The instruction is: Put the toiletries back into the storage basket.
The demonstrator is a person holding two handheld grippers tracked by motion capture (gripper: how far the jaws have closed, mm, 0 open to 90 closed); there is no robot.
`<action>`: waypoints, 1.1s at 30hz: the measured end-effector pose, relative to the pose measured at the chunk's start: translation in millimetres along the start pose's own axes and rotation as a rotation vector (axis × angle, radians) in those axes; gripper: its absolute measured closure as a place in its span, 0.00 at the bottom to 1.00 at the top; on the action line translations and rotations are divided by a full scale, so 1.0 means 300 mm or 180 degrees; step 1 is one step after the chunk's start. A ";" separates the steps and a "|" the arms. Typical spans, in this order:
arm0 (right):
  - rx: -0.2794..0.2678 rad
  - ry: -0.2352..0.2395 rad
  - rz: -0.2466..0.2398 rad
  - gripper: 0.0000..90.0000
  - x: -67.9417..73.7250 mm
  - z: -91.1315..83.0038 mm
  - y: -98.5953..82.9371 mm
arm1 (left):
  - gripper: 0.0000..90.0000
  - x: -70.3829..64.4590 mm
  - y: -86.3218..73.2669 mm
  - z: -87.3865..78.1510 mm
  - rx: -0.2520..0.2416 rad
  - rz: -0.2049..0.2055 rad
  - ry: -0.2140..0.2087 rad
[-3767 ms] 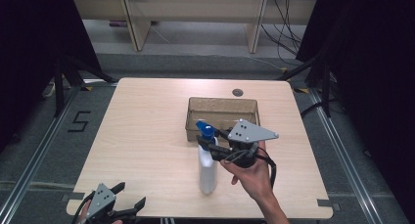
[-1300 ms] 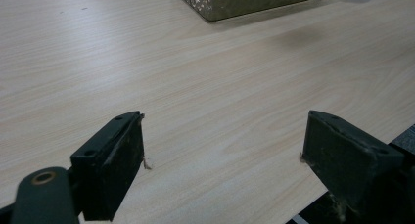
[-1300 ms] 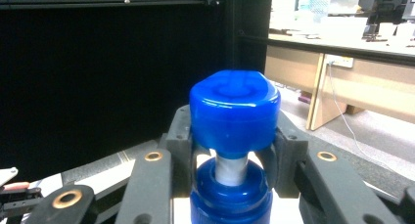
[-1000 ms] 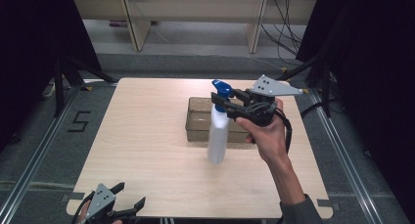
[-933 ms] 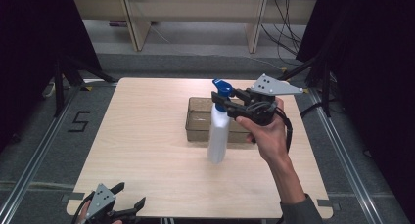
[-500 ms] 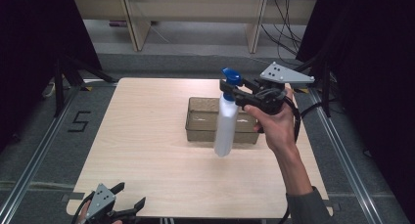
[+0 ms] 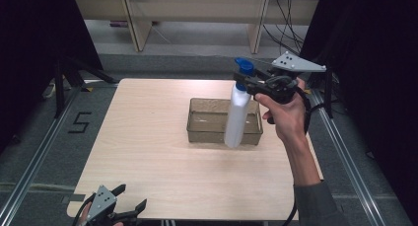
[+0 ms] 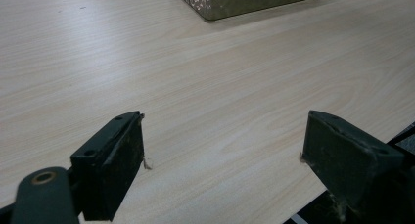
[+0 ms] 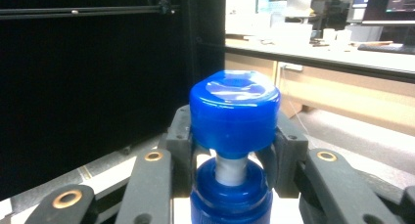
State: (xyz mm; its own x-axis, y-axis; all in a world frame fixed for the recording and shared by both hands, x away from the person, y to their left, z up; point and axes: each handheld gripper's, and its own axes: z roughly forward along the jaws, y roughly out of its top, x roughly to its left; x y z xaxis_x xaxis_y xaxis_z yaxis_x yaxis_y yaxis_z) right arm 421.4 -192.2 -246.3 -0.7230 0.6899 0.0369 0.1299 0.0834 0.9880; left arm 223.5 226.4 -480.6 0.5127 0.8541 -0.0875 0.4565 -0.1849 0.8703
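Note:
A white bottle (image 7: 236, 118) with a blue cap (image 7: 243, 66) hangs upright in the air over the right part of a brown bin (image 7: 198, 131). My right gripper (image 7: 245, 82) is shut on the bottle's neck just under the cap. In the right gripper view the blue cap (image 9: 234, 112) sits between the two jaws, with my right gripper (image 9: 230, 163) closed on the white neck. My left gripper (image 7: 132, 199) rests open at the table's near left edge. In the left gripper view my left gripper (image 8: 222, 153) has only bare wood between its jaws.
The wooden table (image 7: 148, 127) carries the rectangular bin near its middle right. A corner of the bin (image 8: 244, 1) appears at the top of the left gripper view. Shelving legs and cables stand beyond the table's far edge. Dark floor rails run along both sides.
My right gripper has lifted the bottle from lying on the table to upright and carried it up and away, over the bin's right part. The left gripper has stayed still.

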 end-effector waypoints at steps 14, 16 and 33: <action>0.0062 -0.0185 0.0128 0.69 -0.088 0.018 0.004 | 0.17 0.000 0.000 0.000 -0.0005 -0.0002 0.0001; 0.0072 -0.0215 0.0136 0.69 -0.094 0.019 0.001 | 0.17 0.000 0.000 0.000 0.0000 0.0004 0.0001; 0.0090 -0.0519 0.0235 0.69 -0.194 0.050 -0.022 | 0.16 -0.007 0.000 -0.002 0.0024 -0.0003 0.0013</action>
State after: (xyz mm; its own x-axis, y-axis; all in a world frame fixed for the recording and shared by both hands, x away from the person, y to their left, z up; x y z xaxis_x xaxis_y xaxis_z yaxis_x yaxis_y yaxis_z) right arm 472.7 -222.2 -257.1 -0.5914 0.8022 0.0820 0.1993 0.0468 0.9788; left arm 222.1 224.9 -480.2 0.5093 0.8563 -0.0863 0.4625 -0.1877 0.8665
